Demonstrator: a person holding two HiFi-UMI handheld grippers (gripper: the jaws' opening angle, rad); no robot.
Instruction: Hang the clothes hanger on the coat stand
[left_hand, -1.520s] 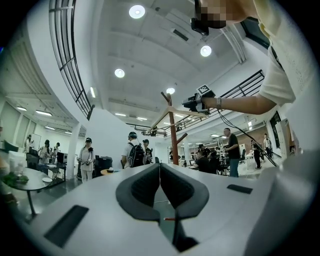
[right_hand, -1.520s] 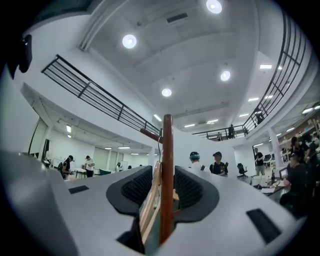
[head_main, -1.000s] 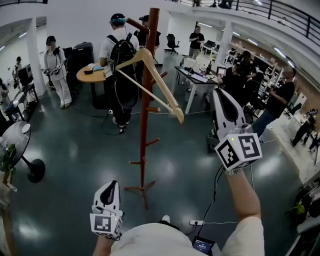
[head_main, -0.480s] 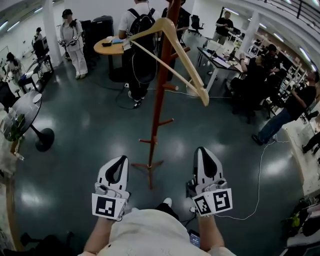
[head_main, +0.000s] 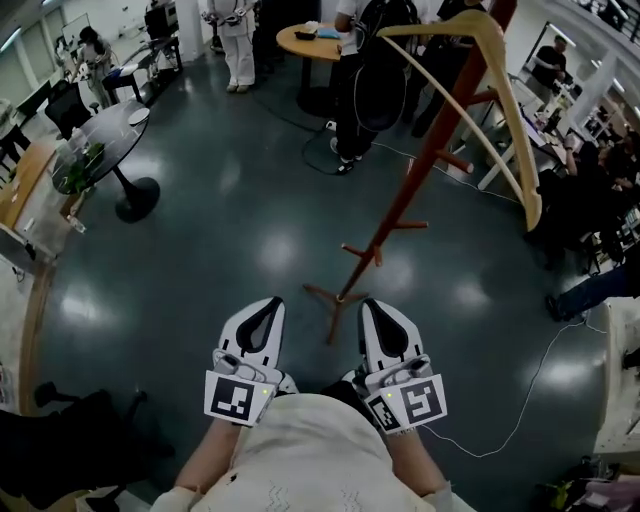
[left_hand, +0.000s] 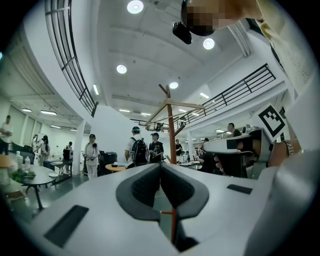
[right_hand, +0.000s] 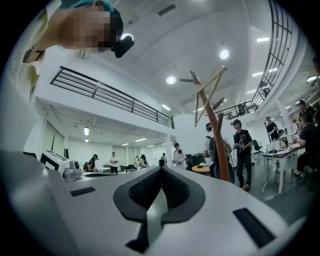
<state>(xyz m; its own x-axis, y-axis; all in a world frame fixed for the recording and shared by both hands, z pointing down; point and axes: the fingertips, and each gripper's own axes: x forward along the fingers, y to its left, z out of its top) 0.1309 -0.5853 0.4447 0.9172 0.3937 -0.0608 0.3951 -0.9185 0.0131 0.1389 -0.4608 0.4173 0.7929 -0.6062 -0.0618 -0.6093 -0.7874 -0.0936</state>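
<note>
Though unheld, hanger (head_main: 518, 130) on stand (head_main: 397, 200)

Round glass table (head_main: 110, 128) with plant (head_main: 80, 162) at left; round wooden table (head_main: 300, 40) beyond; backpack-wearing person (head_main: 378, 72) beside it; white cable (head_main: 530, 372) on dark floor (head_main: 220, 230).

Clothes hanger (head_main: 517, 120) on coat stand (head_main: 393, 200), ahead of left tongs (head_main: 267, 304) and right tongs (head_main: 373, 304), side by side.

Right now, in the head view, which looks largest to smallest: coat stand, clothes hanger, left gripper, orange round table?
1. coat stand, cut off at the top
2. clothes hanger
3. left gripper
4. orange round table
The gripper outranks the table only because it is near the camera.
</note>
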